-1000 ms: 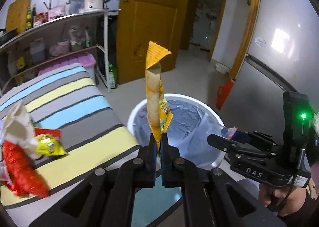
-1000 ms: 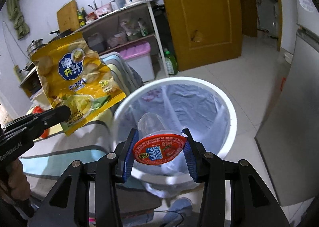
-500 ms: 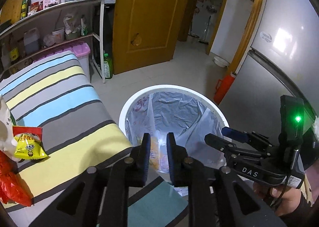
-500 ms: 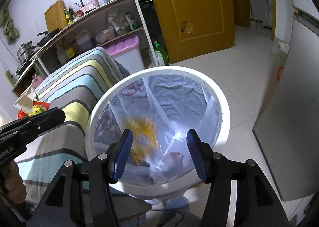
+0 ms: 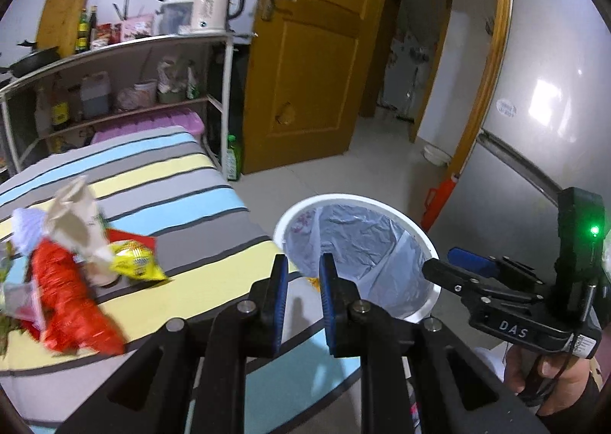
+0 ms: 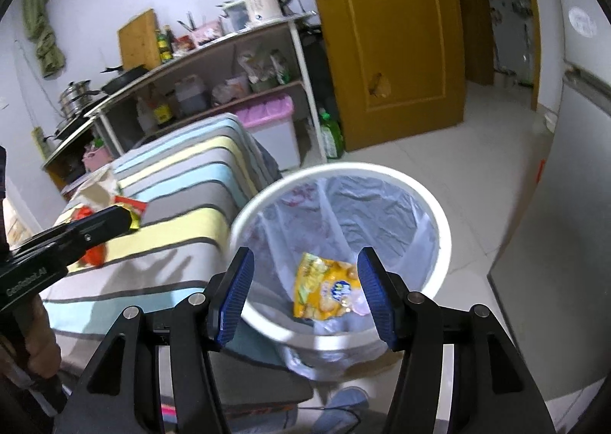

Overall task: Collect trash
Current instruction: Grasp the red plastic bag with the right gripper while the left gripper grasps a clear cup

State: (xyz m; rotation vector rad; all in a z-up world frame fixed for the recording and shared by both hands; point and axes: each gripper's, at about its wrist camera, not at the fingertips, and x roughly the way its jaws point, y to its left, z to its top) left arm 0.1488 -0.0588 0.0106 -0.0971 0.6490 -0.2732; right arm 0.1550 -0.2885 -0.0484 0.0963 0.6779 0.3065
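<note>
A white bin (image 5: 427,243) with a clear liner stands on the floor beside the striped table (image 5: 160,174). Inside it lies a yellow chip bag (image 6: 324,289) with a pale cup (image 6: 359,304) against it. My left gripper (image 5: 303,270) hangs over the table corner by the bin rim, open, with nothing between its blue pads. My right gripper (image 6: 305,266) hovers above the bin (image 6: 439,220), open wide and empty; it also shows in the left wrist view (image 5: 446,262). On the table lie a red wrapper (image 5: 68,300), a yellow packet (image 5: 133,262) and a white paper bag (image 5: 76,220).
A metal shelf (image 5: 114,48) with a kettle (image 5: 214,6) stands behind the table, a pink-lidded box (image 6: 267,117) and a green bottle (image 6: 330,136) at its foot. A yellow door (image 5: 313,52) is at the back and a grey fridge (image 5: 542,136) to the right.
The left gripper let go of the yellow chip bag and the right let go of the red-lidded cup; both fell into the bin. Both grippers opened and drew up and back from it.
</note>
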